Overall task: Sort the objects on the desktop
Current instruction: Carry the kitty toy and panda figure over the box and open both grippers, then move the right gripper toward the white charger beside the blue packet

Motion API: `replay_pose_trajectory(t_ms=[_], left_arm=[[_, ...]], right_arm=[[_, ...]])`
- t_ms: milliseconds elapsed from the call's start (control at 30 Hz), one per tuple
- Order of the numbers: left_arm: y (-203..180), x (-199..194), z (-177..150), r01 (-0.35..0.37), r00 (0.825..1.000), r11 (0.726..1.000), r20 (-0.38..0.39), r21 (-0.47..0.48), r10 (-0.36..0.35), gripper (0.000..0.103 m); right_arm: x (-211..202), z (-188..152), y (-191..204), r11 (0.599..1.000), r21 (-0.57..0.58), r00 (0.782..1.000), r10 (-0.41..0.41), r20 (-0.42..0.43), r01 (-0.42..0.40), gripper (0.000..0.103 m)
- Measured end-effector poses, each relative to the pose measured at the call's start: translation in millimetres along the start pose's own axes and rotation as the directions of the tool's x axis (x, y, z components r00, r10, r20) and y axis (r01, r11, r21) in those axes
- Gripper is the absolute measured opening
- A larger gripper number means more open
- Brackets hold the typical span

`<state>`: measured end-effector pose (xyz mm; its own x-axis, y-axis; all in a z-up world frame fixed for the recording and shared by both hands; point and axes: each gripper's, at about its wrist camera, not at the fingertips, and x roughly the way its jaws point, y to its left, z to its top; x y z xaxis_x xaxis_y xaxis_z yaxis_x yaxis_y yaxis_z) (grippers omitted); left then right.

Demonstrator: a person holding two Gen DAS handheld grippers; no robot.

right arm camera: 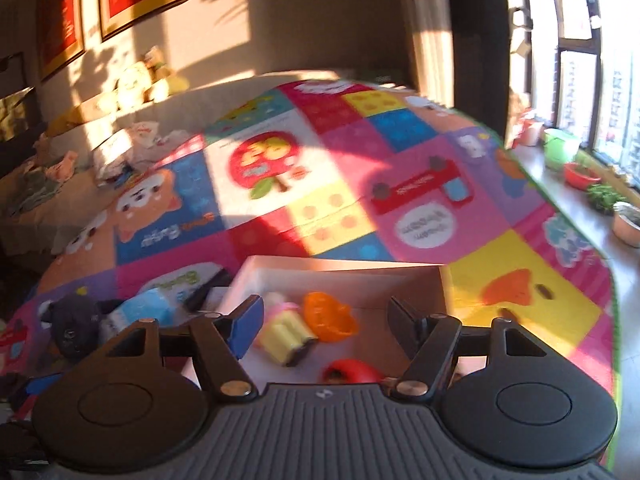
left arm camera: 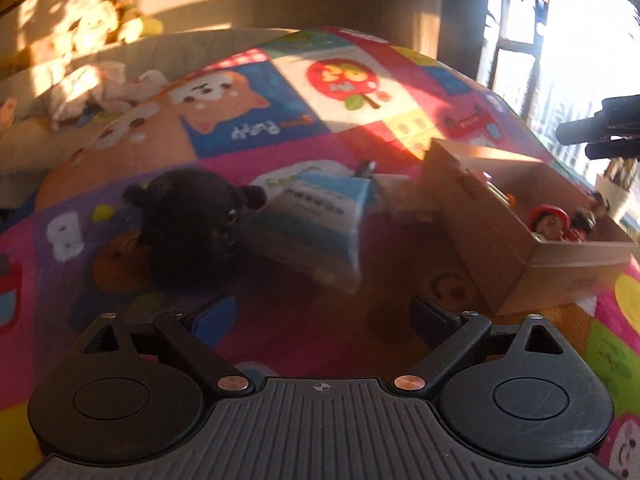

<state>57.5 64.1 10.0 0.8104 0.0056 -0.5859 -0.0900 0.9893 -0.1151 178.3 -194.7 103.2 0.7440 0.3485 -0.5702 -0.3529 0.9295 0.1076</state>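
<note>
A: How do the two grippers stand?

B: The left gripper [left arm camera: 324, 314] hangs over the colourful play mat [left arm camera: 328, 80], jaws spread wide with nothing between them. The right gripper [right arm camera: 326, 316] is above the cardboard box [right arm camera: 344, 276], its jaws likewise wide apart and empty.

A: What lies ahead of the left one?

B: A black plush toy [left arm camera: 192, 224] sits on the mat, and touching its right side is a blue-and-white packet [left arm camera: 316, 224], tilted. A dark pen-like object [left arm camera: 366, 169] pokes out behind the packet; what it is cannot be told. The box stands just right of the packet.

A: And inside the box?

B: From the right wrist view, a yellow-and-pink toy [right arm camera: 286, 332] lies beside an orange piece [right arm camera: 330, 318], the two touching. A red item [right arm camera: 352, 372] lies nearer the camera, partly hidden by the gripper body. The left wrist view shows a red-hatted figure [left arm camera: 554, 220] against the near wall.

A: Anything past the mat?

B: Plush animals [right arm camera: 140, 80] sit along a sofa back, and plant pots [right arm camera: 580, 176] line the window sill.
</note>
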Motion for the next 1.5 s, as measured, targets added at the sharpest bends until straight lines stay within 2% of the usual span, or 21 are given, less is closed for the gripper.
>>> replay_pose_trajectory(t_ms=[67, 133, 233, 267, 300, 367, 467, 533, 567, 633, 667, 733, 833, 933, 1033, 1100, 1167, 1233, 1300, 1400, 1500], left_arm=[[5.4, 3.3, -5.1, 0.007, 1.0, 1.0, -0.008, -0.031, -0.007, 0.098], [7.4, -0.8, -6.0, 0.03, 0.999, 0.998, 0.013, -0.051, -0.03, 0.098], [7.9, -7.0, -8.0, 0.065, 0.997, 0.996, 0.056, -0.06, -0.061, 0.1], [8.1, -6.4, -7.5, 0.076, 0.996, 0.995, 0.057, -0.065, -0.072, 0.101], [8.6, -5.3, -7.1, 0.086, 0.995, 0.994, 0.054, -0.073, -0.082, 0.101], [11.3, -4.3, -7.5, 0.099, 0.994, 0.991, 0.052, -0.091, -0.095, 0.101], [10.6, -5.8, -8.6, 0.104, 0.993, 0.991, 0.06, -0.087, -0.099, 0.101], [6.9, -6.9, -9.5, 0.1, 0.993, 0.993, 0.067, -0.066, -0.096, 0.101], [6.2, -6.8, -10.1, 0.099, 0.993, 0.993, 0.068, -0.057, -0.095, 0.101], [5.1, -6.7, -10.2, 0.096, 0.993, 0.994, 0.069, -0.052, -0.092, 0.101], [5.6, -6.4, -10.2, 0.094, 0.994, 0.994, 0.068, -0.054, -0.09, 0.101], [6.4, -6.2, -10.2, 0.094, 0.994, 0.994, 0.063, -0.062, -0.09, 0.101], [6.7, -6.7, -10.7, 0.095, 0.994, 0.993, 0.06, -0.066, -0.091, 0.101], [7.4, -7.2, -11.1, 0.097, 0.994, 0.993, 0.06, -0.07, -0.093, 0.101], [5.2, -6.5, -11.1, 0.09, 0.995, 0.994, 0.054, -0.062, -0.087, 0.101], [3.1, -6.7, -11.3, 0.087, 0.995, 0.995, 0.054, -0.051, -0.084, 0.101], [2.8, -7.9, -11.8, 0.084, 0.995, 0.995, 0.059, -0.045, -0.082, 0.101], [3.4, -8.4, -12.0, 0.084, 0.995, 0.995, 0.061, -0.047, -0.081, 0.101], [3.0, -8.7, -12.3, 0.086, 0.995, 0.995, 0.063, -0.048, -0.083, 0.101], [3.0, -10.2, -13.2, 0.091, 0.993, 0.995, 0.073, -0.045, -0.087, 0.101], [4.9, -10.5, -13.4, 0.098, 0.993, 0.994, 0.076, -0.055, -0.093, 0.101]], right_arm=[[8.4, 11.8, 12.9, 0.999, -0.004, 0.998, 0.042, -0.053, -0.043, 0.069], [9.4, 23.6, 13.6, 1.0, -0.018, 0.997, 0.024, -0.069, -0.025, 0.069], [2.2, 29.9, -10.0, 0.995, -0.019, 0.994, -0.103, -0.023, 0.103, 0.063], [1.9, 28.1, -21.3, 0.989, 0.0, 0.989, -0.147, -0.027, 0.147, 0.052], [1.2, 24.6, -34.6, 0.983, 0.024, 0.982, -0.181, -0.047, 0.182, 0.044], [1.5, 13.6, -55.7, 0.971, 0.07, 0.971, -0.222, -0.094, 0.229, 0.037], [3.8, -8.3, -69.2, 0.96, 0.101, 0.958, -0.244, -0.153, 0.261, 0.035], [11.9, -17.7, -70.6, 0.961, 0.125, 0.958, -0.22, -0.186, 0.245, 0.035], [16.9, -19.7, -68.5, 0.962, 0.135, 0.959, -0.208, -0.193, 0.236, 0.038], [23.7, -16.3, -60.7, 0.962, 0.12, 0.961, -0.223, -0.163, 0.244, 0.041], [26.3, -12.1, -59.1, 0.967, 0.123, 0.967, -0.205, -0.15, 0.224, 0.04], [28.6, -0.6, -59.7, 0.978, 0.176, 0.987, -0.092, -0.134, 0.115, 0.038], [26.2, 14.9, -50.9, 0.976, 0.219, 0.995, 0.023, -0.093, -0.002, 0.038], [18.6, 24.0, -37.5, 0.983, 0.18, 0.999, 0.023, -0.043, -0.015, 0.039], [23.9, 34.2, -21.1, 0.988, 0.15, 0.999, -0.012, -0.04, 0.018, 0.04], [37.1, 45.8, 1.2, 0.995, 0.104, 0.998, 0.003, -0.066, 0.004, 0.039], [58.5, 59.6, 29.0, 0.995, 0.084, 0.989, 0.072, -0.127, -0.061, 0.039], [86.3, 71.2, 56.4, 0.986, 0.109, 0.968, 0.143, -0.206, -0.122, 0.034], [118.8, 79.6, 83.7, 0.984, 0.105, 0.946, 0.17, -0.275, -0.146, 0.029], [172.3, 79.4, 115.6, 0.993, 0.069, 0.917, 0.114, -0.382, -0.095, 0.029], [219.2, 68.5, 131.2, 1.0, -0.002, 0.898, -0.011, -0.441, 0.012, 0.029]])
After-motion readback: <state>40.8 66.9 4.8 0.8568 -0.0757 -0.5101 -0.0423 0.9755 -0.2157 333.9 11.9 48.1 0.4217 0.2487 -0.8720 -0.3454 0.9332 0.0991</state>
